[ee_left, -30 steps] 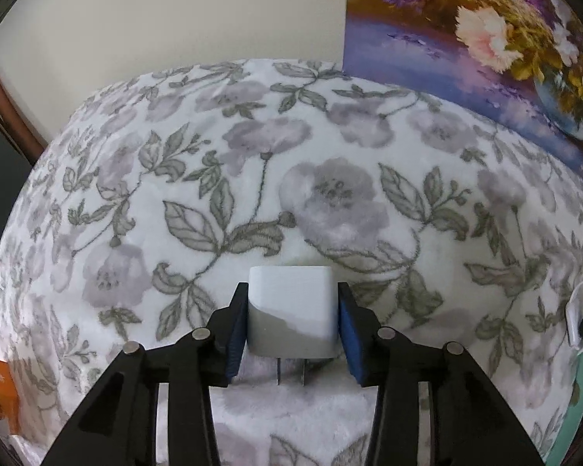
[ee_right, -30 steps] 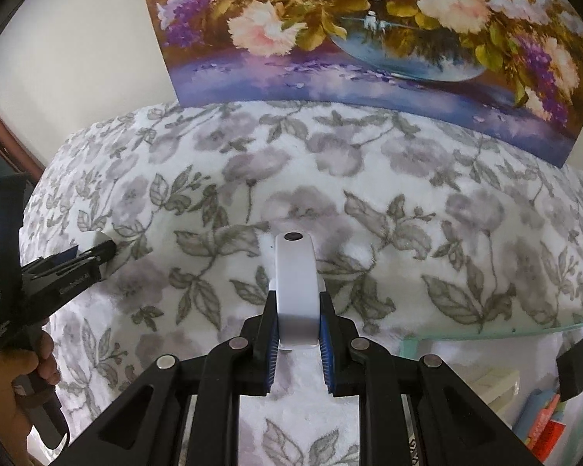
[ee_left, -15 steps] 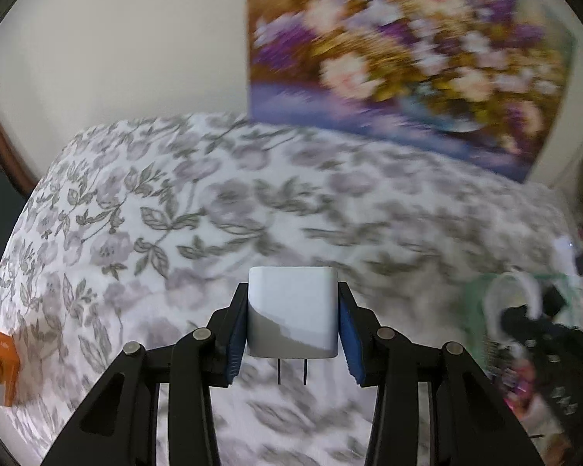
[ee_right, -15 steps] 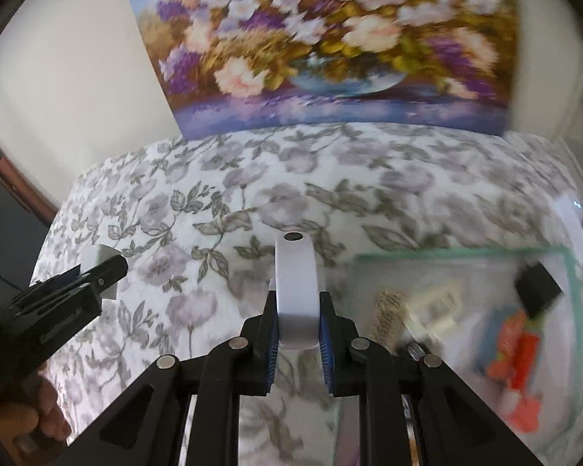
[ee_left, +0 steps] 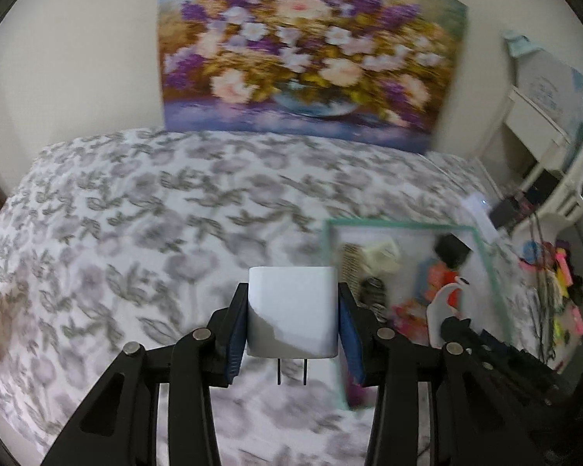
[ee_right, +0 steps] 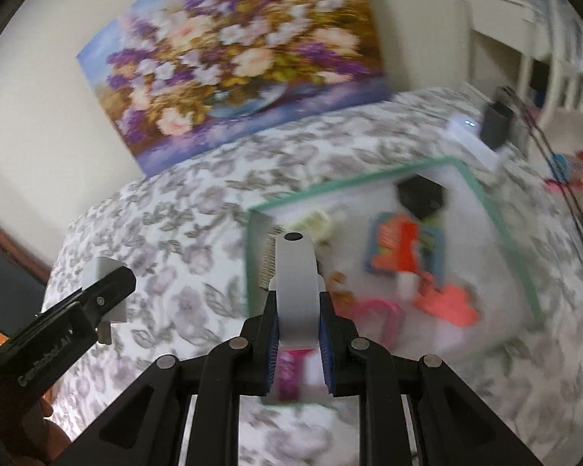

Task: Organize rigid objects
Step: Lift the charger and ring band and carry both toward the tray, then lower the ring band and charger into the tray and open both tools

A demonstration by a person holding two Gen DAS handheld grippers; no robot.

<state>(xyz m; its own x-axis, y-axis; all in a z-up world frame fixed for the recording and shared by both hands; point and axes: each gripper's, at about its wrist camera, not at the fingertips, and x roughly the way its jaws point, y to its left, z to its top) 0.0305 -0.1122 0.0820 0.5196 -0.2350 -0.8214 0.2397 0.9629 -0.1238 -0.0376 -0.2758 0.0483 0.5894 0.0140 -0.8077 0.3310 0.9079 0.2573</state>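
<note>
Left gripper [ee_left: 291,322] is clamped on a white plug adapter [ee_left: 291,310], blue pads pressing its two side faces; the block sits squarely between the jaws with its two metal prongs pointing back toward the camera, lower centre of the left wrist view. Right gripper [ee_right: 297,310] is closed on a white rounded object [ee_right: 295,272], held on edge so its long axis runs up the frame away from the camera; a small dark spot sits at its far tip. What it is cannot be settled, the frame being motion-blurred. Outward from there: the green-rimmed tray [ee_right: 486,209] lies on the floral bedspread [ee_left: 136,213], already holding a jumble of orange, pink and black items. In the right wrist view the tray fills the middle and right of the frame, and the held object's tip overlaps its near-left edge, so the right hand appears the nearer of the two. In the left wrist view the tray [ee_left: 489,268] sits right of centre, beside and beyond the adapter, so the left hand's load would have to travel rightward in that frame to reach it. A flower painting [ee_left: 299,58] leans against the wall at top.
</note>
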